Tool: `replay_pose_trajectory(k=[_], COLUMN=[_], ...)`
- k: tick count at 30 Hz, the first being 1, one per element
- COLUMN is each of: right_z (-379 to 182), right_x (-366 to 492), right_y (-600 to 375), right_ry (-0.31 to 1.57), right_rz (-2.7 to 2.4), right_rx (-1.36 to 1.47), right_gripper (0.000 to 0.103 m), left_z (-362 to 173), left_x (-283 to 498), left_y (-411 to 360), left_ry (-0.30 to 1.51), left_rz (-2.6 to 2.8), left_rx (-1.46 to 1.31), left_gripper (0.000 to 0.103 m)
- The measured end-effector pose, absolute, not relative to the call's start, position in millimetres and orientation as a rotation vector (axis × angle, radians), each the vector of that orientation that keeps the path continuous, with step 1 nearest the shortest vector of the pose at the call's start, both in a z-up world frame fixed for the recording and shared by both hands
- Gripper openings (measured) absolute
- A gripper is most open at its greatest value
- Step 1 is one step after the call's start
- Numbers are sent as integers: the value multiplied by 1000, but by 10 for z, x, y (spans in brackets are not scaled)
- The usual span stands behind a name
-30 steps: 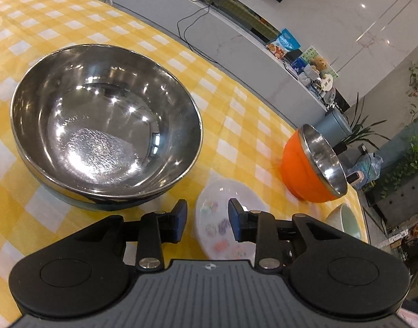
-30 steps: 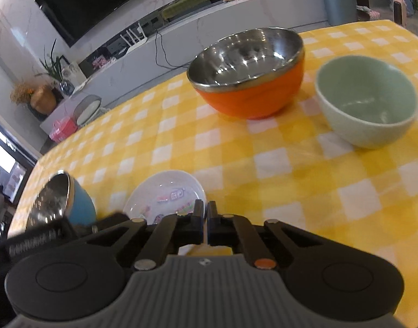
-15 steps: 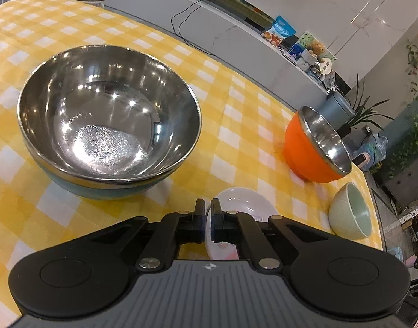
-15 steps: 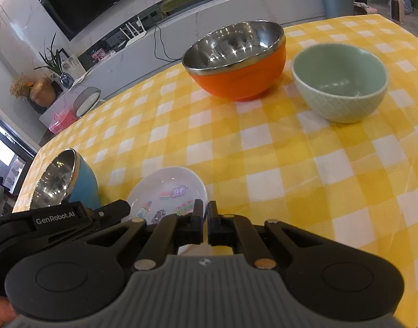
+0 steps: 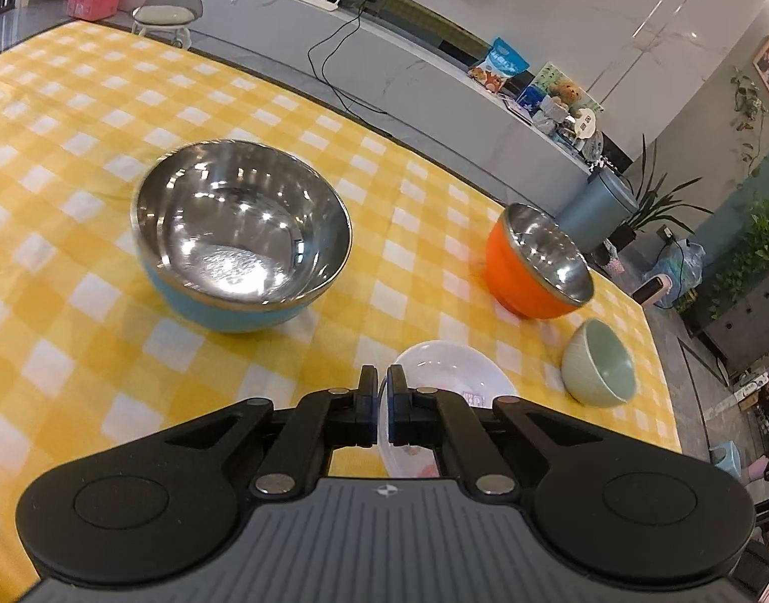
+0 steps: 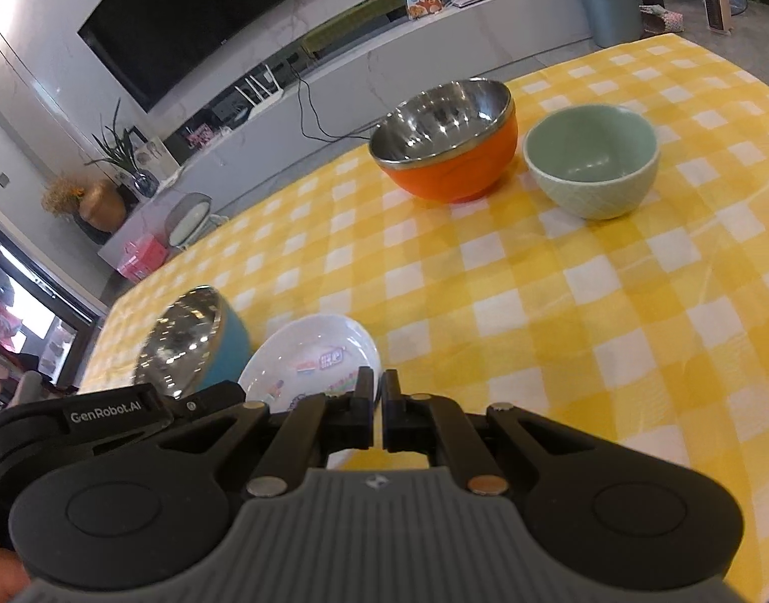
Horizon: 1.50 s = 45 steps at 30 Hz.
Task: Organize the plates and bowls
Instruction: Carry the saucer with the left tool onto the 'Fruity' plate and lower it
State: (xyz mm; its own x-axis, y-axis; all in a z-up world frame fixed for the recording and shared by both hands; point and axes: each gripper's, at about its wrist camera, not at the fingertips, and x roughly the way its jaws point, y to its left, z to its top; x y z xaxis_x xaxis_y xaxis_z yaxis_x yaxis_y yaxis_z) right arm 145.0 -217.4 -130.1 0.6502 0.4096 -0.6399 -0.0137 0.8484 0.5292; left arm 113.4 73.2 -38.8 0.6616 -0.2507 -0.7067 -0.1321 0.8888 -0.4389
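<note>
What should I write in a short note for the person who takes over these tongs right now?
Left tongs: shut on the rim of the white plate.
Right tongs: shut at the same plate's rim; a real grip is not clear.
Blue bowl, orange bowl and green bowl: upright, empty, apart on the checked cloth.
Done: nothing is stacked yet.
Left: place the plate, then probably gather the bowls.
</note>
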Motion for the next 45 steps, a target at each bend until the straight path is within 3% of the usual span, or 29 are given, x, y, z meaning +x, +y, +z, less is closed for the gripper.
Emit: replay_pose_trajectory(k=[16, 45], right_z=[-1113, -1642], right_x=[769, 712], right_y=[-2001, -1787], right_ry=[833, 966], right_rz=[319, 274], right_rx=[535, 468], right_gripper=[0, 0], left_z=[-195, -722], left_x=[464, 300], left_y=[1039, 1108], left_ry=[857, 979], left_rz=[-62, -10], left_rx=[-470, -447], left_gripper=[2, 2])
